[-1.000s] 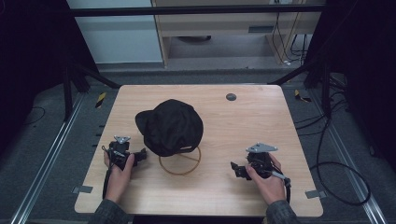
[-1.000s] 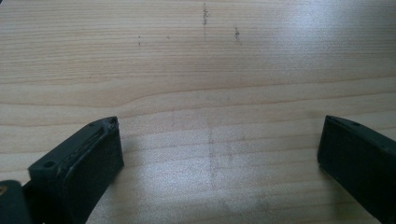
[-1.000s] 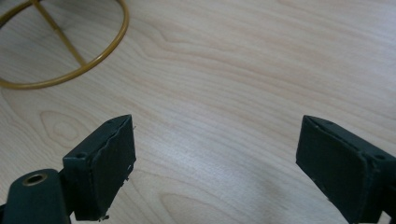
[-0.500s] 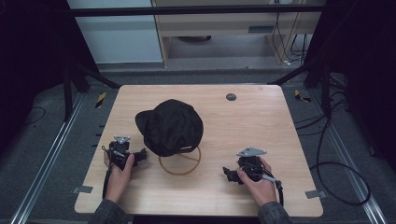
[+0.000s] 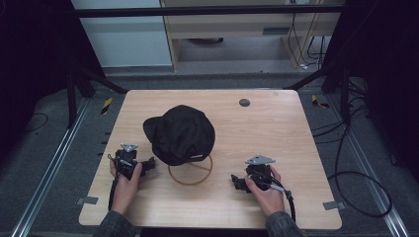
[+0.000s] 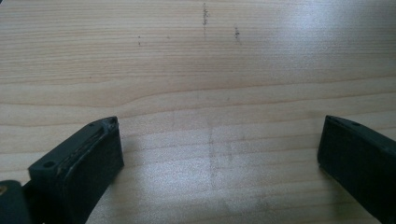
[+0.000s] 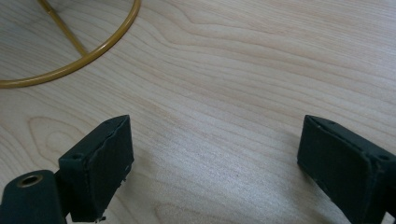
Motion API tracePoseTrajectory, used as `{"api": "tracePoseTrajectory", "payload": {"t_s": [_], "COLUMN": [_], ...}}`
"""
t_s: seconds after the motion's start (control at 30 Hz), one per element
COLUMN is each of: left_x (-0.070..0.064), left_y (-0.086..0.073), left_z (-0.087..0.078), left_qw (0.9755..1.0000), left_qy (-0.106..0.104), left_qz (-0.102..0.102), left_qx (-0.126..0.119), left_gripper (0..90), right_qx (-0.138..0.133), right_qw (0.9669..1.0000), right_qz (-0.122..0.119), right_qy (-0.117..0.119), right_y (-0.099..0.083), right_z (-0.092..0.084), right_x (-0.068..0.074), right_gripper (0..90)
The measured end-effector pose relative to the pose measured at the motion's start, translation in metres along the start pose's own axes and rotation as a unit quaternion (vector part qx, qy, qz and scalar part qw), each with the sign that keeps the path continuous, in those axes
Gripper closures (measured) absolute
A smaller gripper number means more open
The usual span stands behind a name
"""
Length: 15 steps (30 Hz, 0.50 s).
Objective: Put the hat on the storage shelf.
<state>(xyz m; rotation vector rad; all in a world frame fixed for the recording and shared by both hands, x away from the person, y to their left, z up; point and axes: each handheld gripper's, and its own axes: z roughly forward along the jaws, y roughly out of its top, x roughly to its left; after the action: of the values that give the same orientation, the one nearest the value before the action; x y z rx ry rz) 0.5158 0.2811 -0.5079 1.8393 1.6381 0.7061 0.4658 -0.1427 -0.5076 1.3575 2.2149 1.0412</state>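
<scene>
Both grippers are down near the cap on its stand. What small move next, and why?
Probably ease the right gripper forward toward the stand's ring. Both grippers are open with nothing between the jaws. In the right gripper view, the ring lies ahead and to the left, apart from the jaws. The cap still sits on the stand, and the left gripper is already close beside it.

I see a pale wooden table [image 5: 296, 133] with rounded corners. A brass wire ring stand [image 5: 190, 174] sits on it near the front edge, left of centre, carrying a black cap [image 5: 180, 133]. A small dark round disc [image 5: 244, 102] lies close to the far edge, about midway along it.
</scene>
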Motion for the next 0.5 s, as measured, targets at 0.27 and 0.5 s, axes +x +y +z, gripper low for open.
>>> {"api": "tracePoseTrajectory", "payload": {"t_s": [0.27,0.5], "left_x": [0.0,-0.0003], "left_y": [0.0,-0.0001], "left_z": [0.0,-0.0001], "left_qw": [1.0,1.0], "left_qy": [0.0,0.0], "left_qz": [0.0,0.0], "left_qx": [0.0,0.0], "left_gripper": [0.0,0.0], "right_qx": [-0.005,0.002], "right_qw": [0.9997,0.9989], "right_qz": [-0.014,-0.03], "right_qy": [-0.019,-0.035], "right_y": [-0.0011,-0.0008], "right_z": [0.0036,0.0057], "right_x": [0.0025,0.0058], "right_gripper": [8.7,7.4]}}
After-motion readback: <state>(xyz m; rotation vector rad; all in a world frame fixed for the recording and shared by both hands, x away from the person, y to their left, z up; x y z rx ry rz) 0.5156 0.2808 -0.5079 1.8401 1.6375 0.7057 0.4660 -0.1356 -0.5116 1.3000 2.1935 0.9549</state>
